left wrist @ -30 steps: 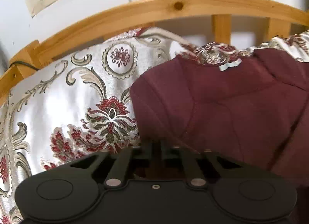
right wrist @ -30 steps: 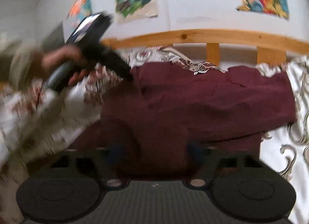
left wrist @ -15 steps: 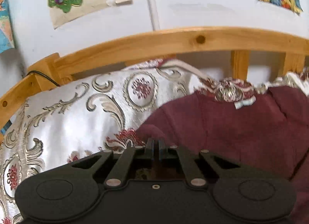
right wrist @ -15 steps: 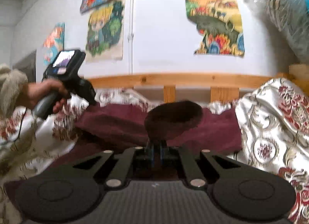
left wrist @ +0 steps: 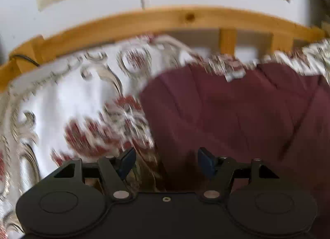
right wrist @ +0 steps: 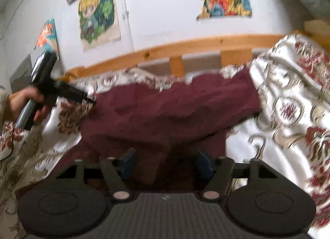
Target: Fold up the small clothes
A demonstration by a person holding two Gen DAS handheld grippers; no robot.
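Left wrist: left gripper point(left wrist: 166, 162) & right gripper point(right wrist: 165, 161) just opened (nothing clamped) over maroon garment point(left wrist: 237, 111).

The dark maroon soft-fabric garment point(right wrist: 175, 111) lies crumpled on a glossy white bedspread with red and gold floral scrollwork point(right wrist: 288, 115), stretched sideways just in front of the wooden bed rail. A folded-over layer forms a thick ridge across its middle, and its near edge droops forward in loose creases. In the left wrist view the garment point(left wrist: 237, 111) fills the right half, blurred.
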